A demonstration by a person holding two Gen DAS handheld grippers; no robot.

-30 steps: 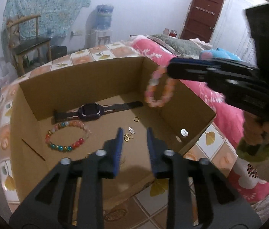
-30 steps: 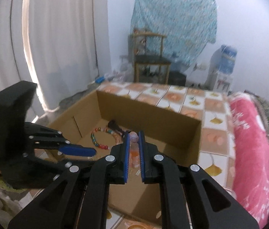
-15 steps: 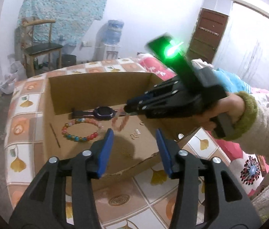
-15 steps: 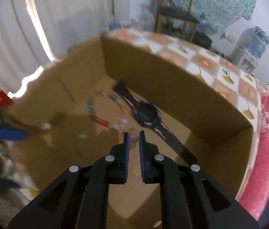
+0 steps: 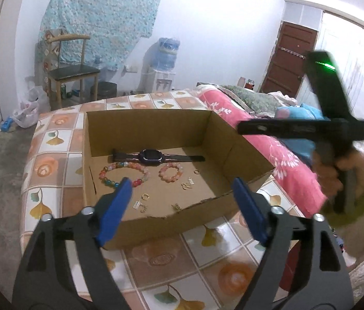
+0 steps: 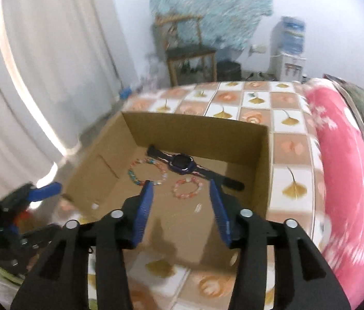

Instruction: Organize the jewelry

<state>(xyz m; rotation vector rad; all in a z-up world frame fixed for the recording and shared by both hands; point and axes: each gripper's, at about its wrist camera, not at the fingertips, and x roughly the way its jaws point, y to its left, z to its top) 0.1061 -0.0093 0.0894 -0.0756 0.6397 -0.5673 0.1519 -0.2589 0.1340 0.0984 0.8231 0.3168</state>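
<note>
Moved since earlier: pink bead bracelet (image 5: 171, 172), a second ago pinched in the right gripper (image 6: 180, 195) above the box, now lies loose on the floor of the cardboard box (image 5: 244, 155).
Right gripper: its jaws have just been opening; nothing between them, and the pink bracelet shows in the gap, down on the box floor beyond the tips, untouched.
Left gripper (image 5: 182, 193): its jaws have just been opening too; they stand wide and empty over the near wall of the box, which sat closer beneath them a second ago.
Pink bracelet, neighbours: just in front of the dark watch (image 5: 153, 156), to the right of the multicoloured bead bracelet (image 5: 122, 174), apart from both so far as the views show.
Watch: laid flat with its strap stretched along the far wall.
Small pieces: gold rings and clasps (image 5: 188, 184) scattered on the box floor nearer the left gripper; too small to name singly.
Box: open-topped, on a tiled-pattern surface (image 5: 52, 155) beside a pink blanket (image 5: 285, 160).
Right-hand view: blurred at the edges.
Person: a hand (image 5: 331, 178) in a pale sleeve grips the right tool's handle, seen from the left wrist.
</note>
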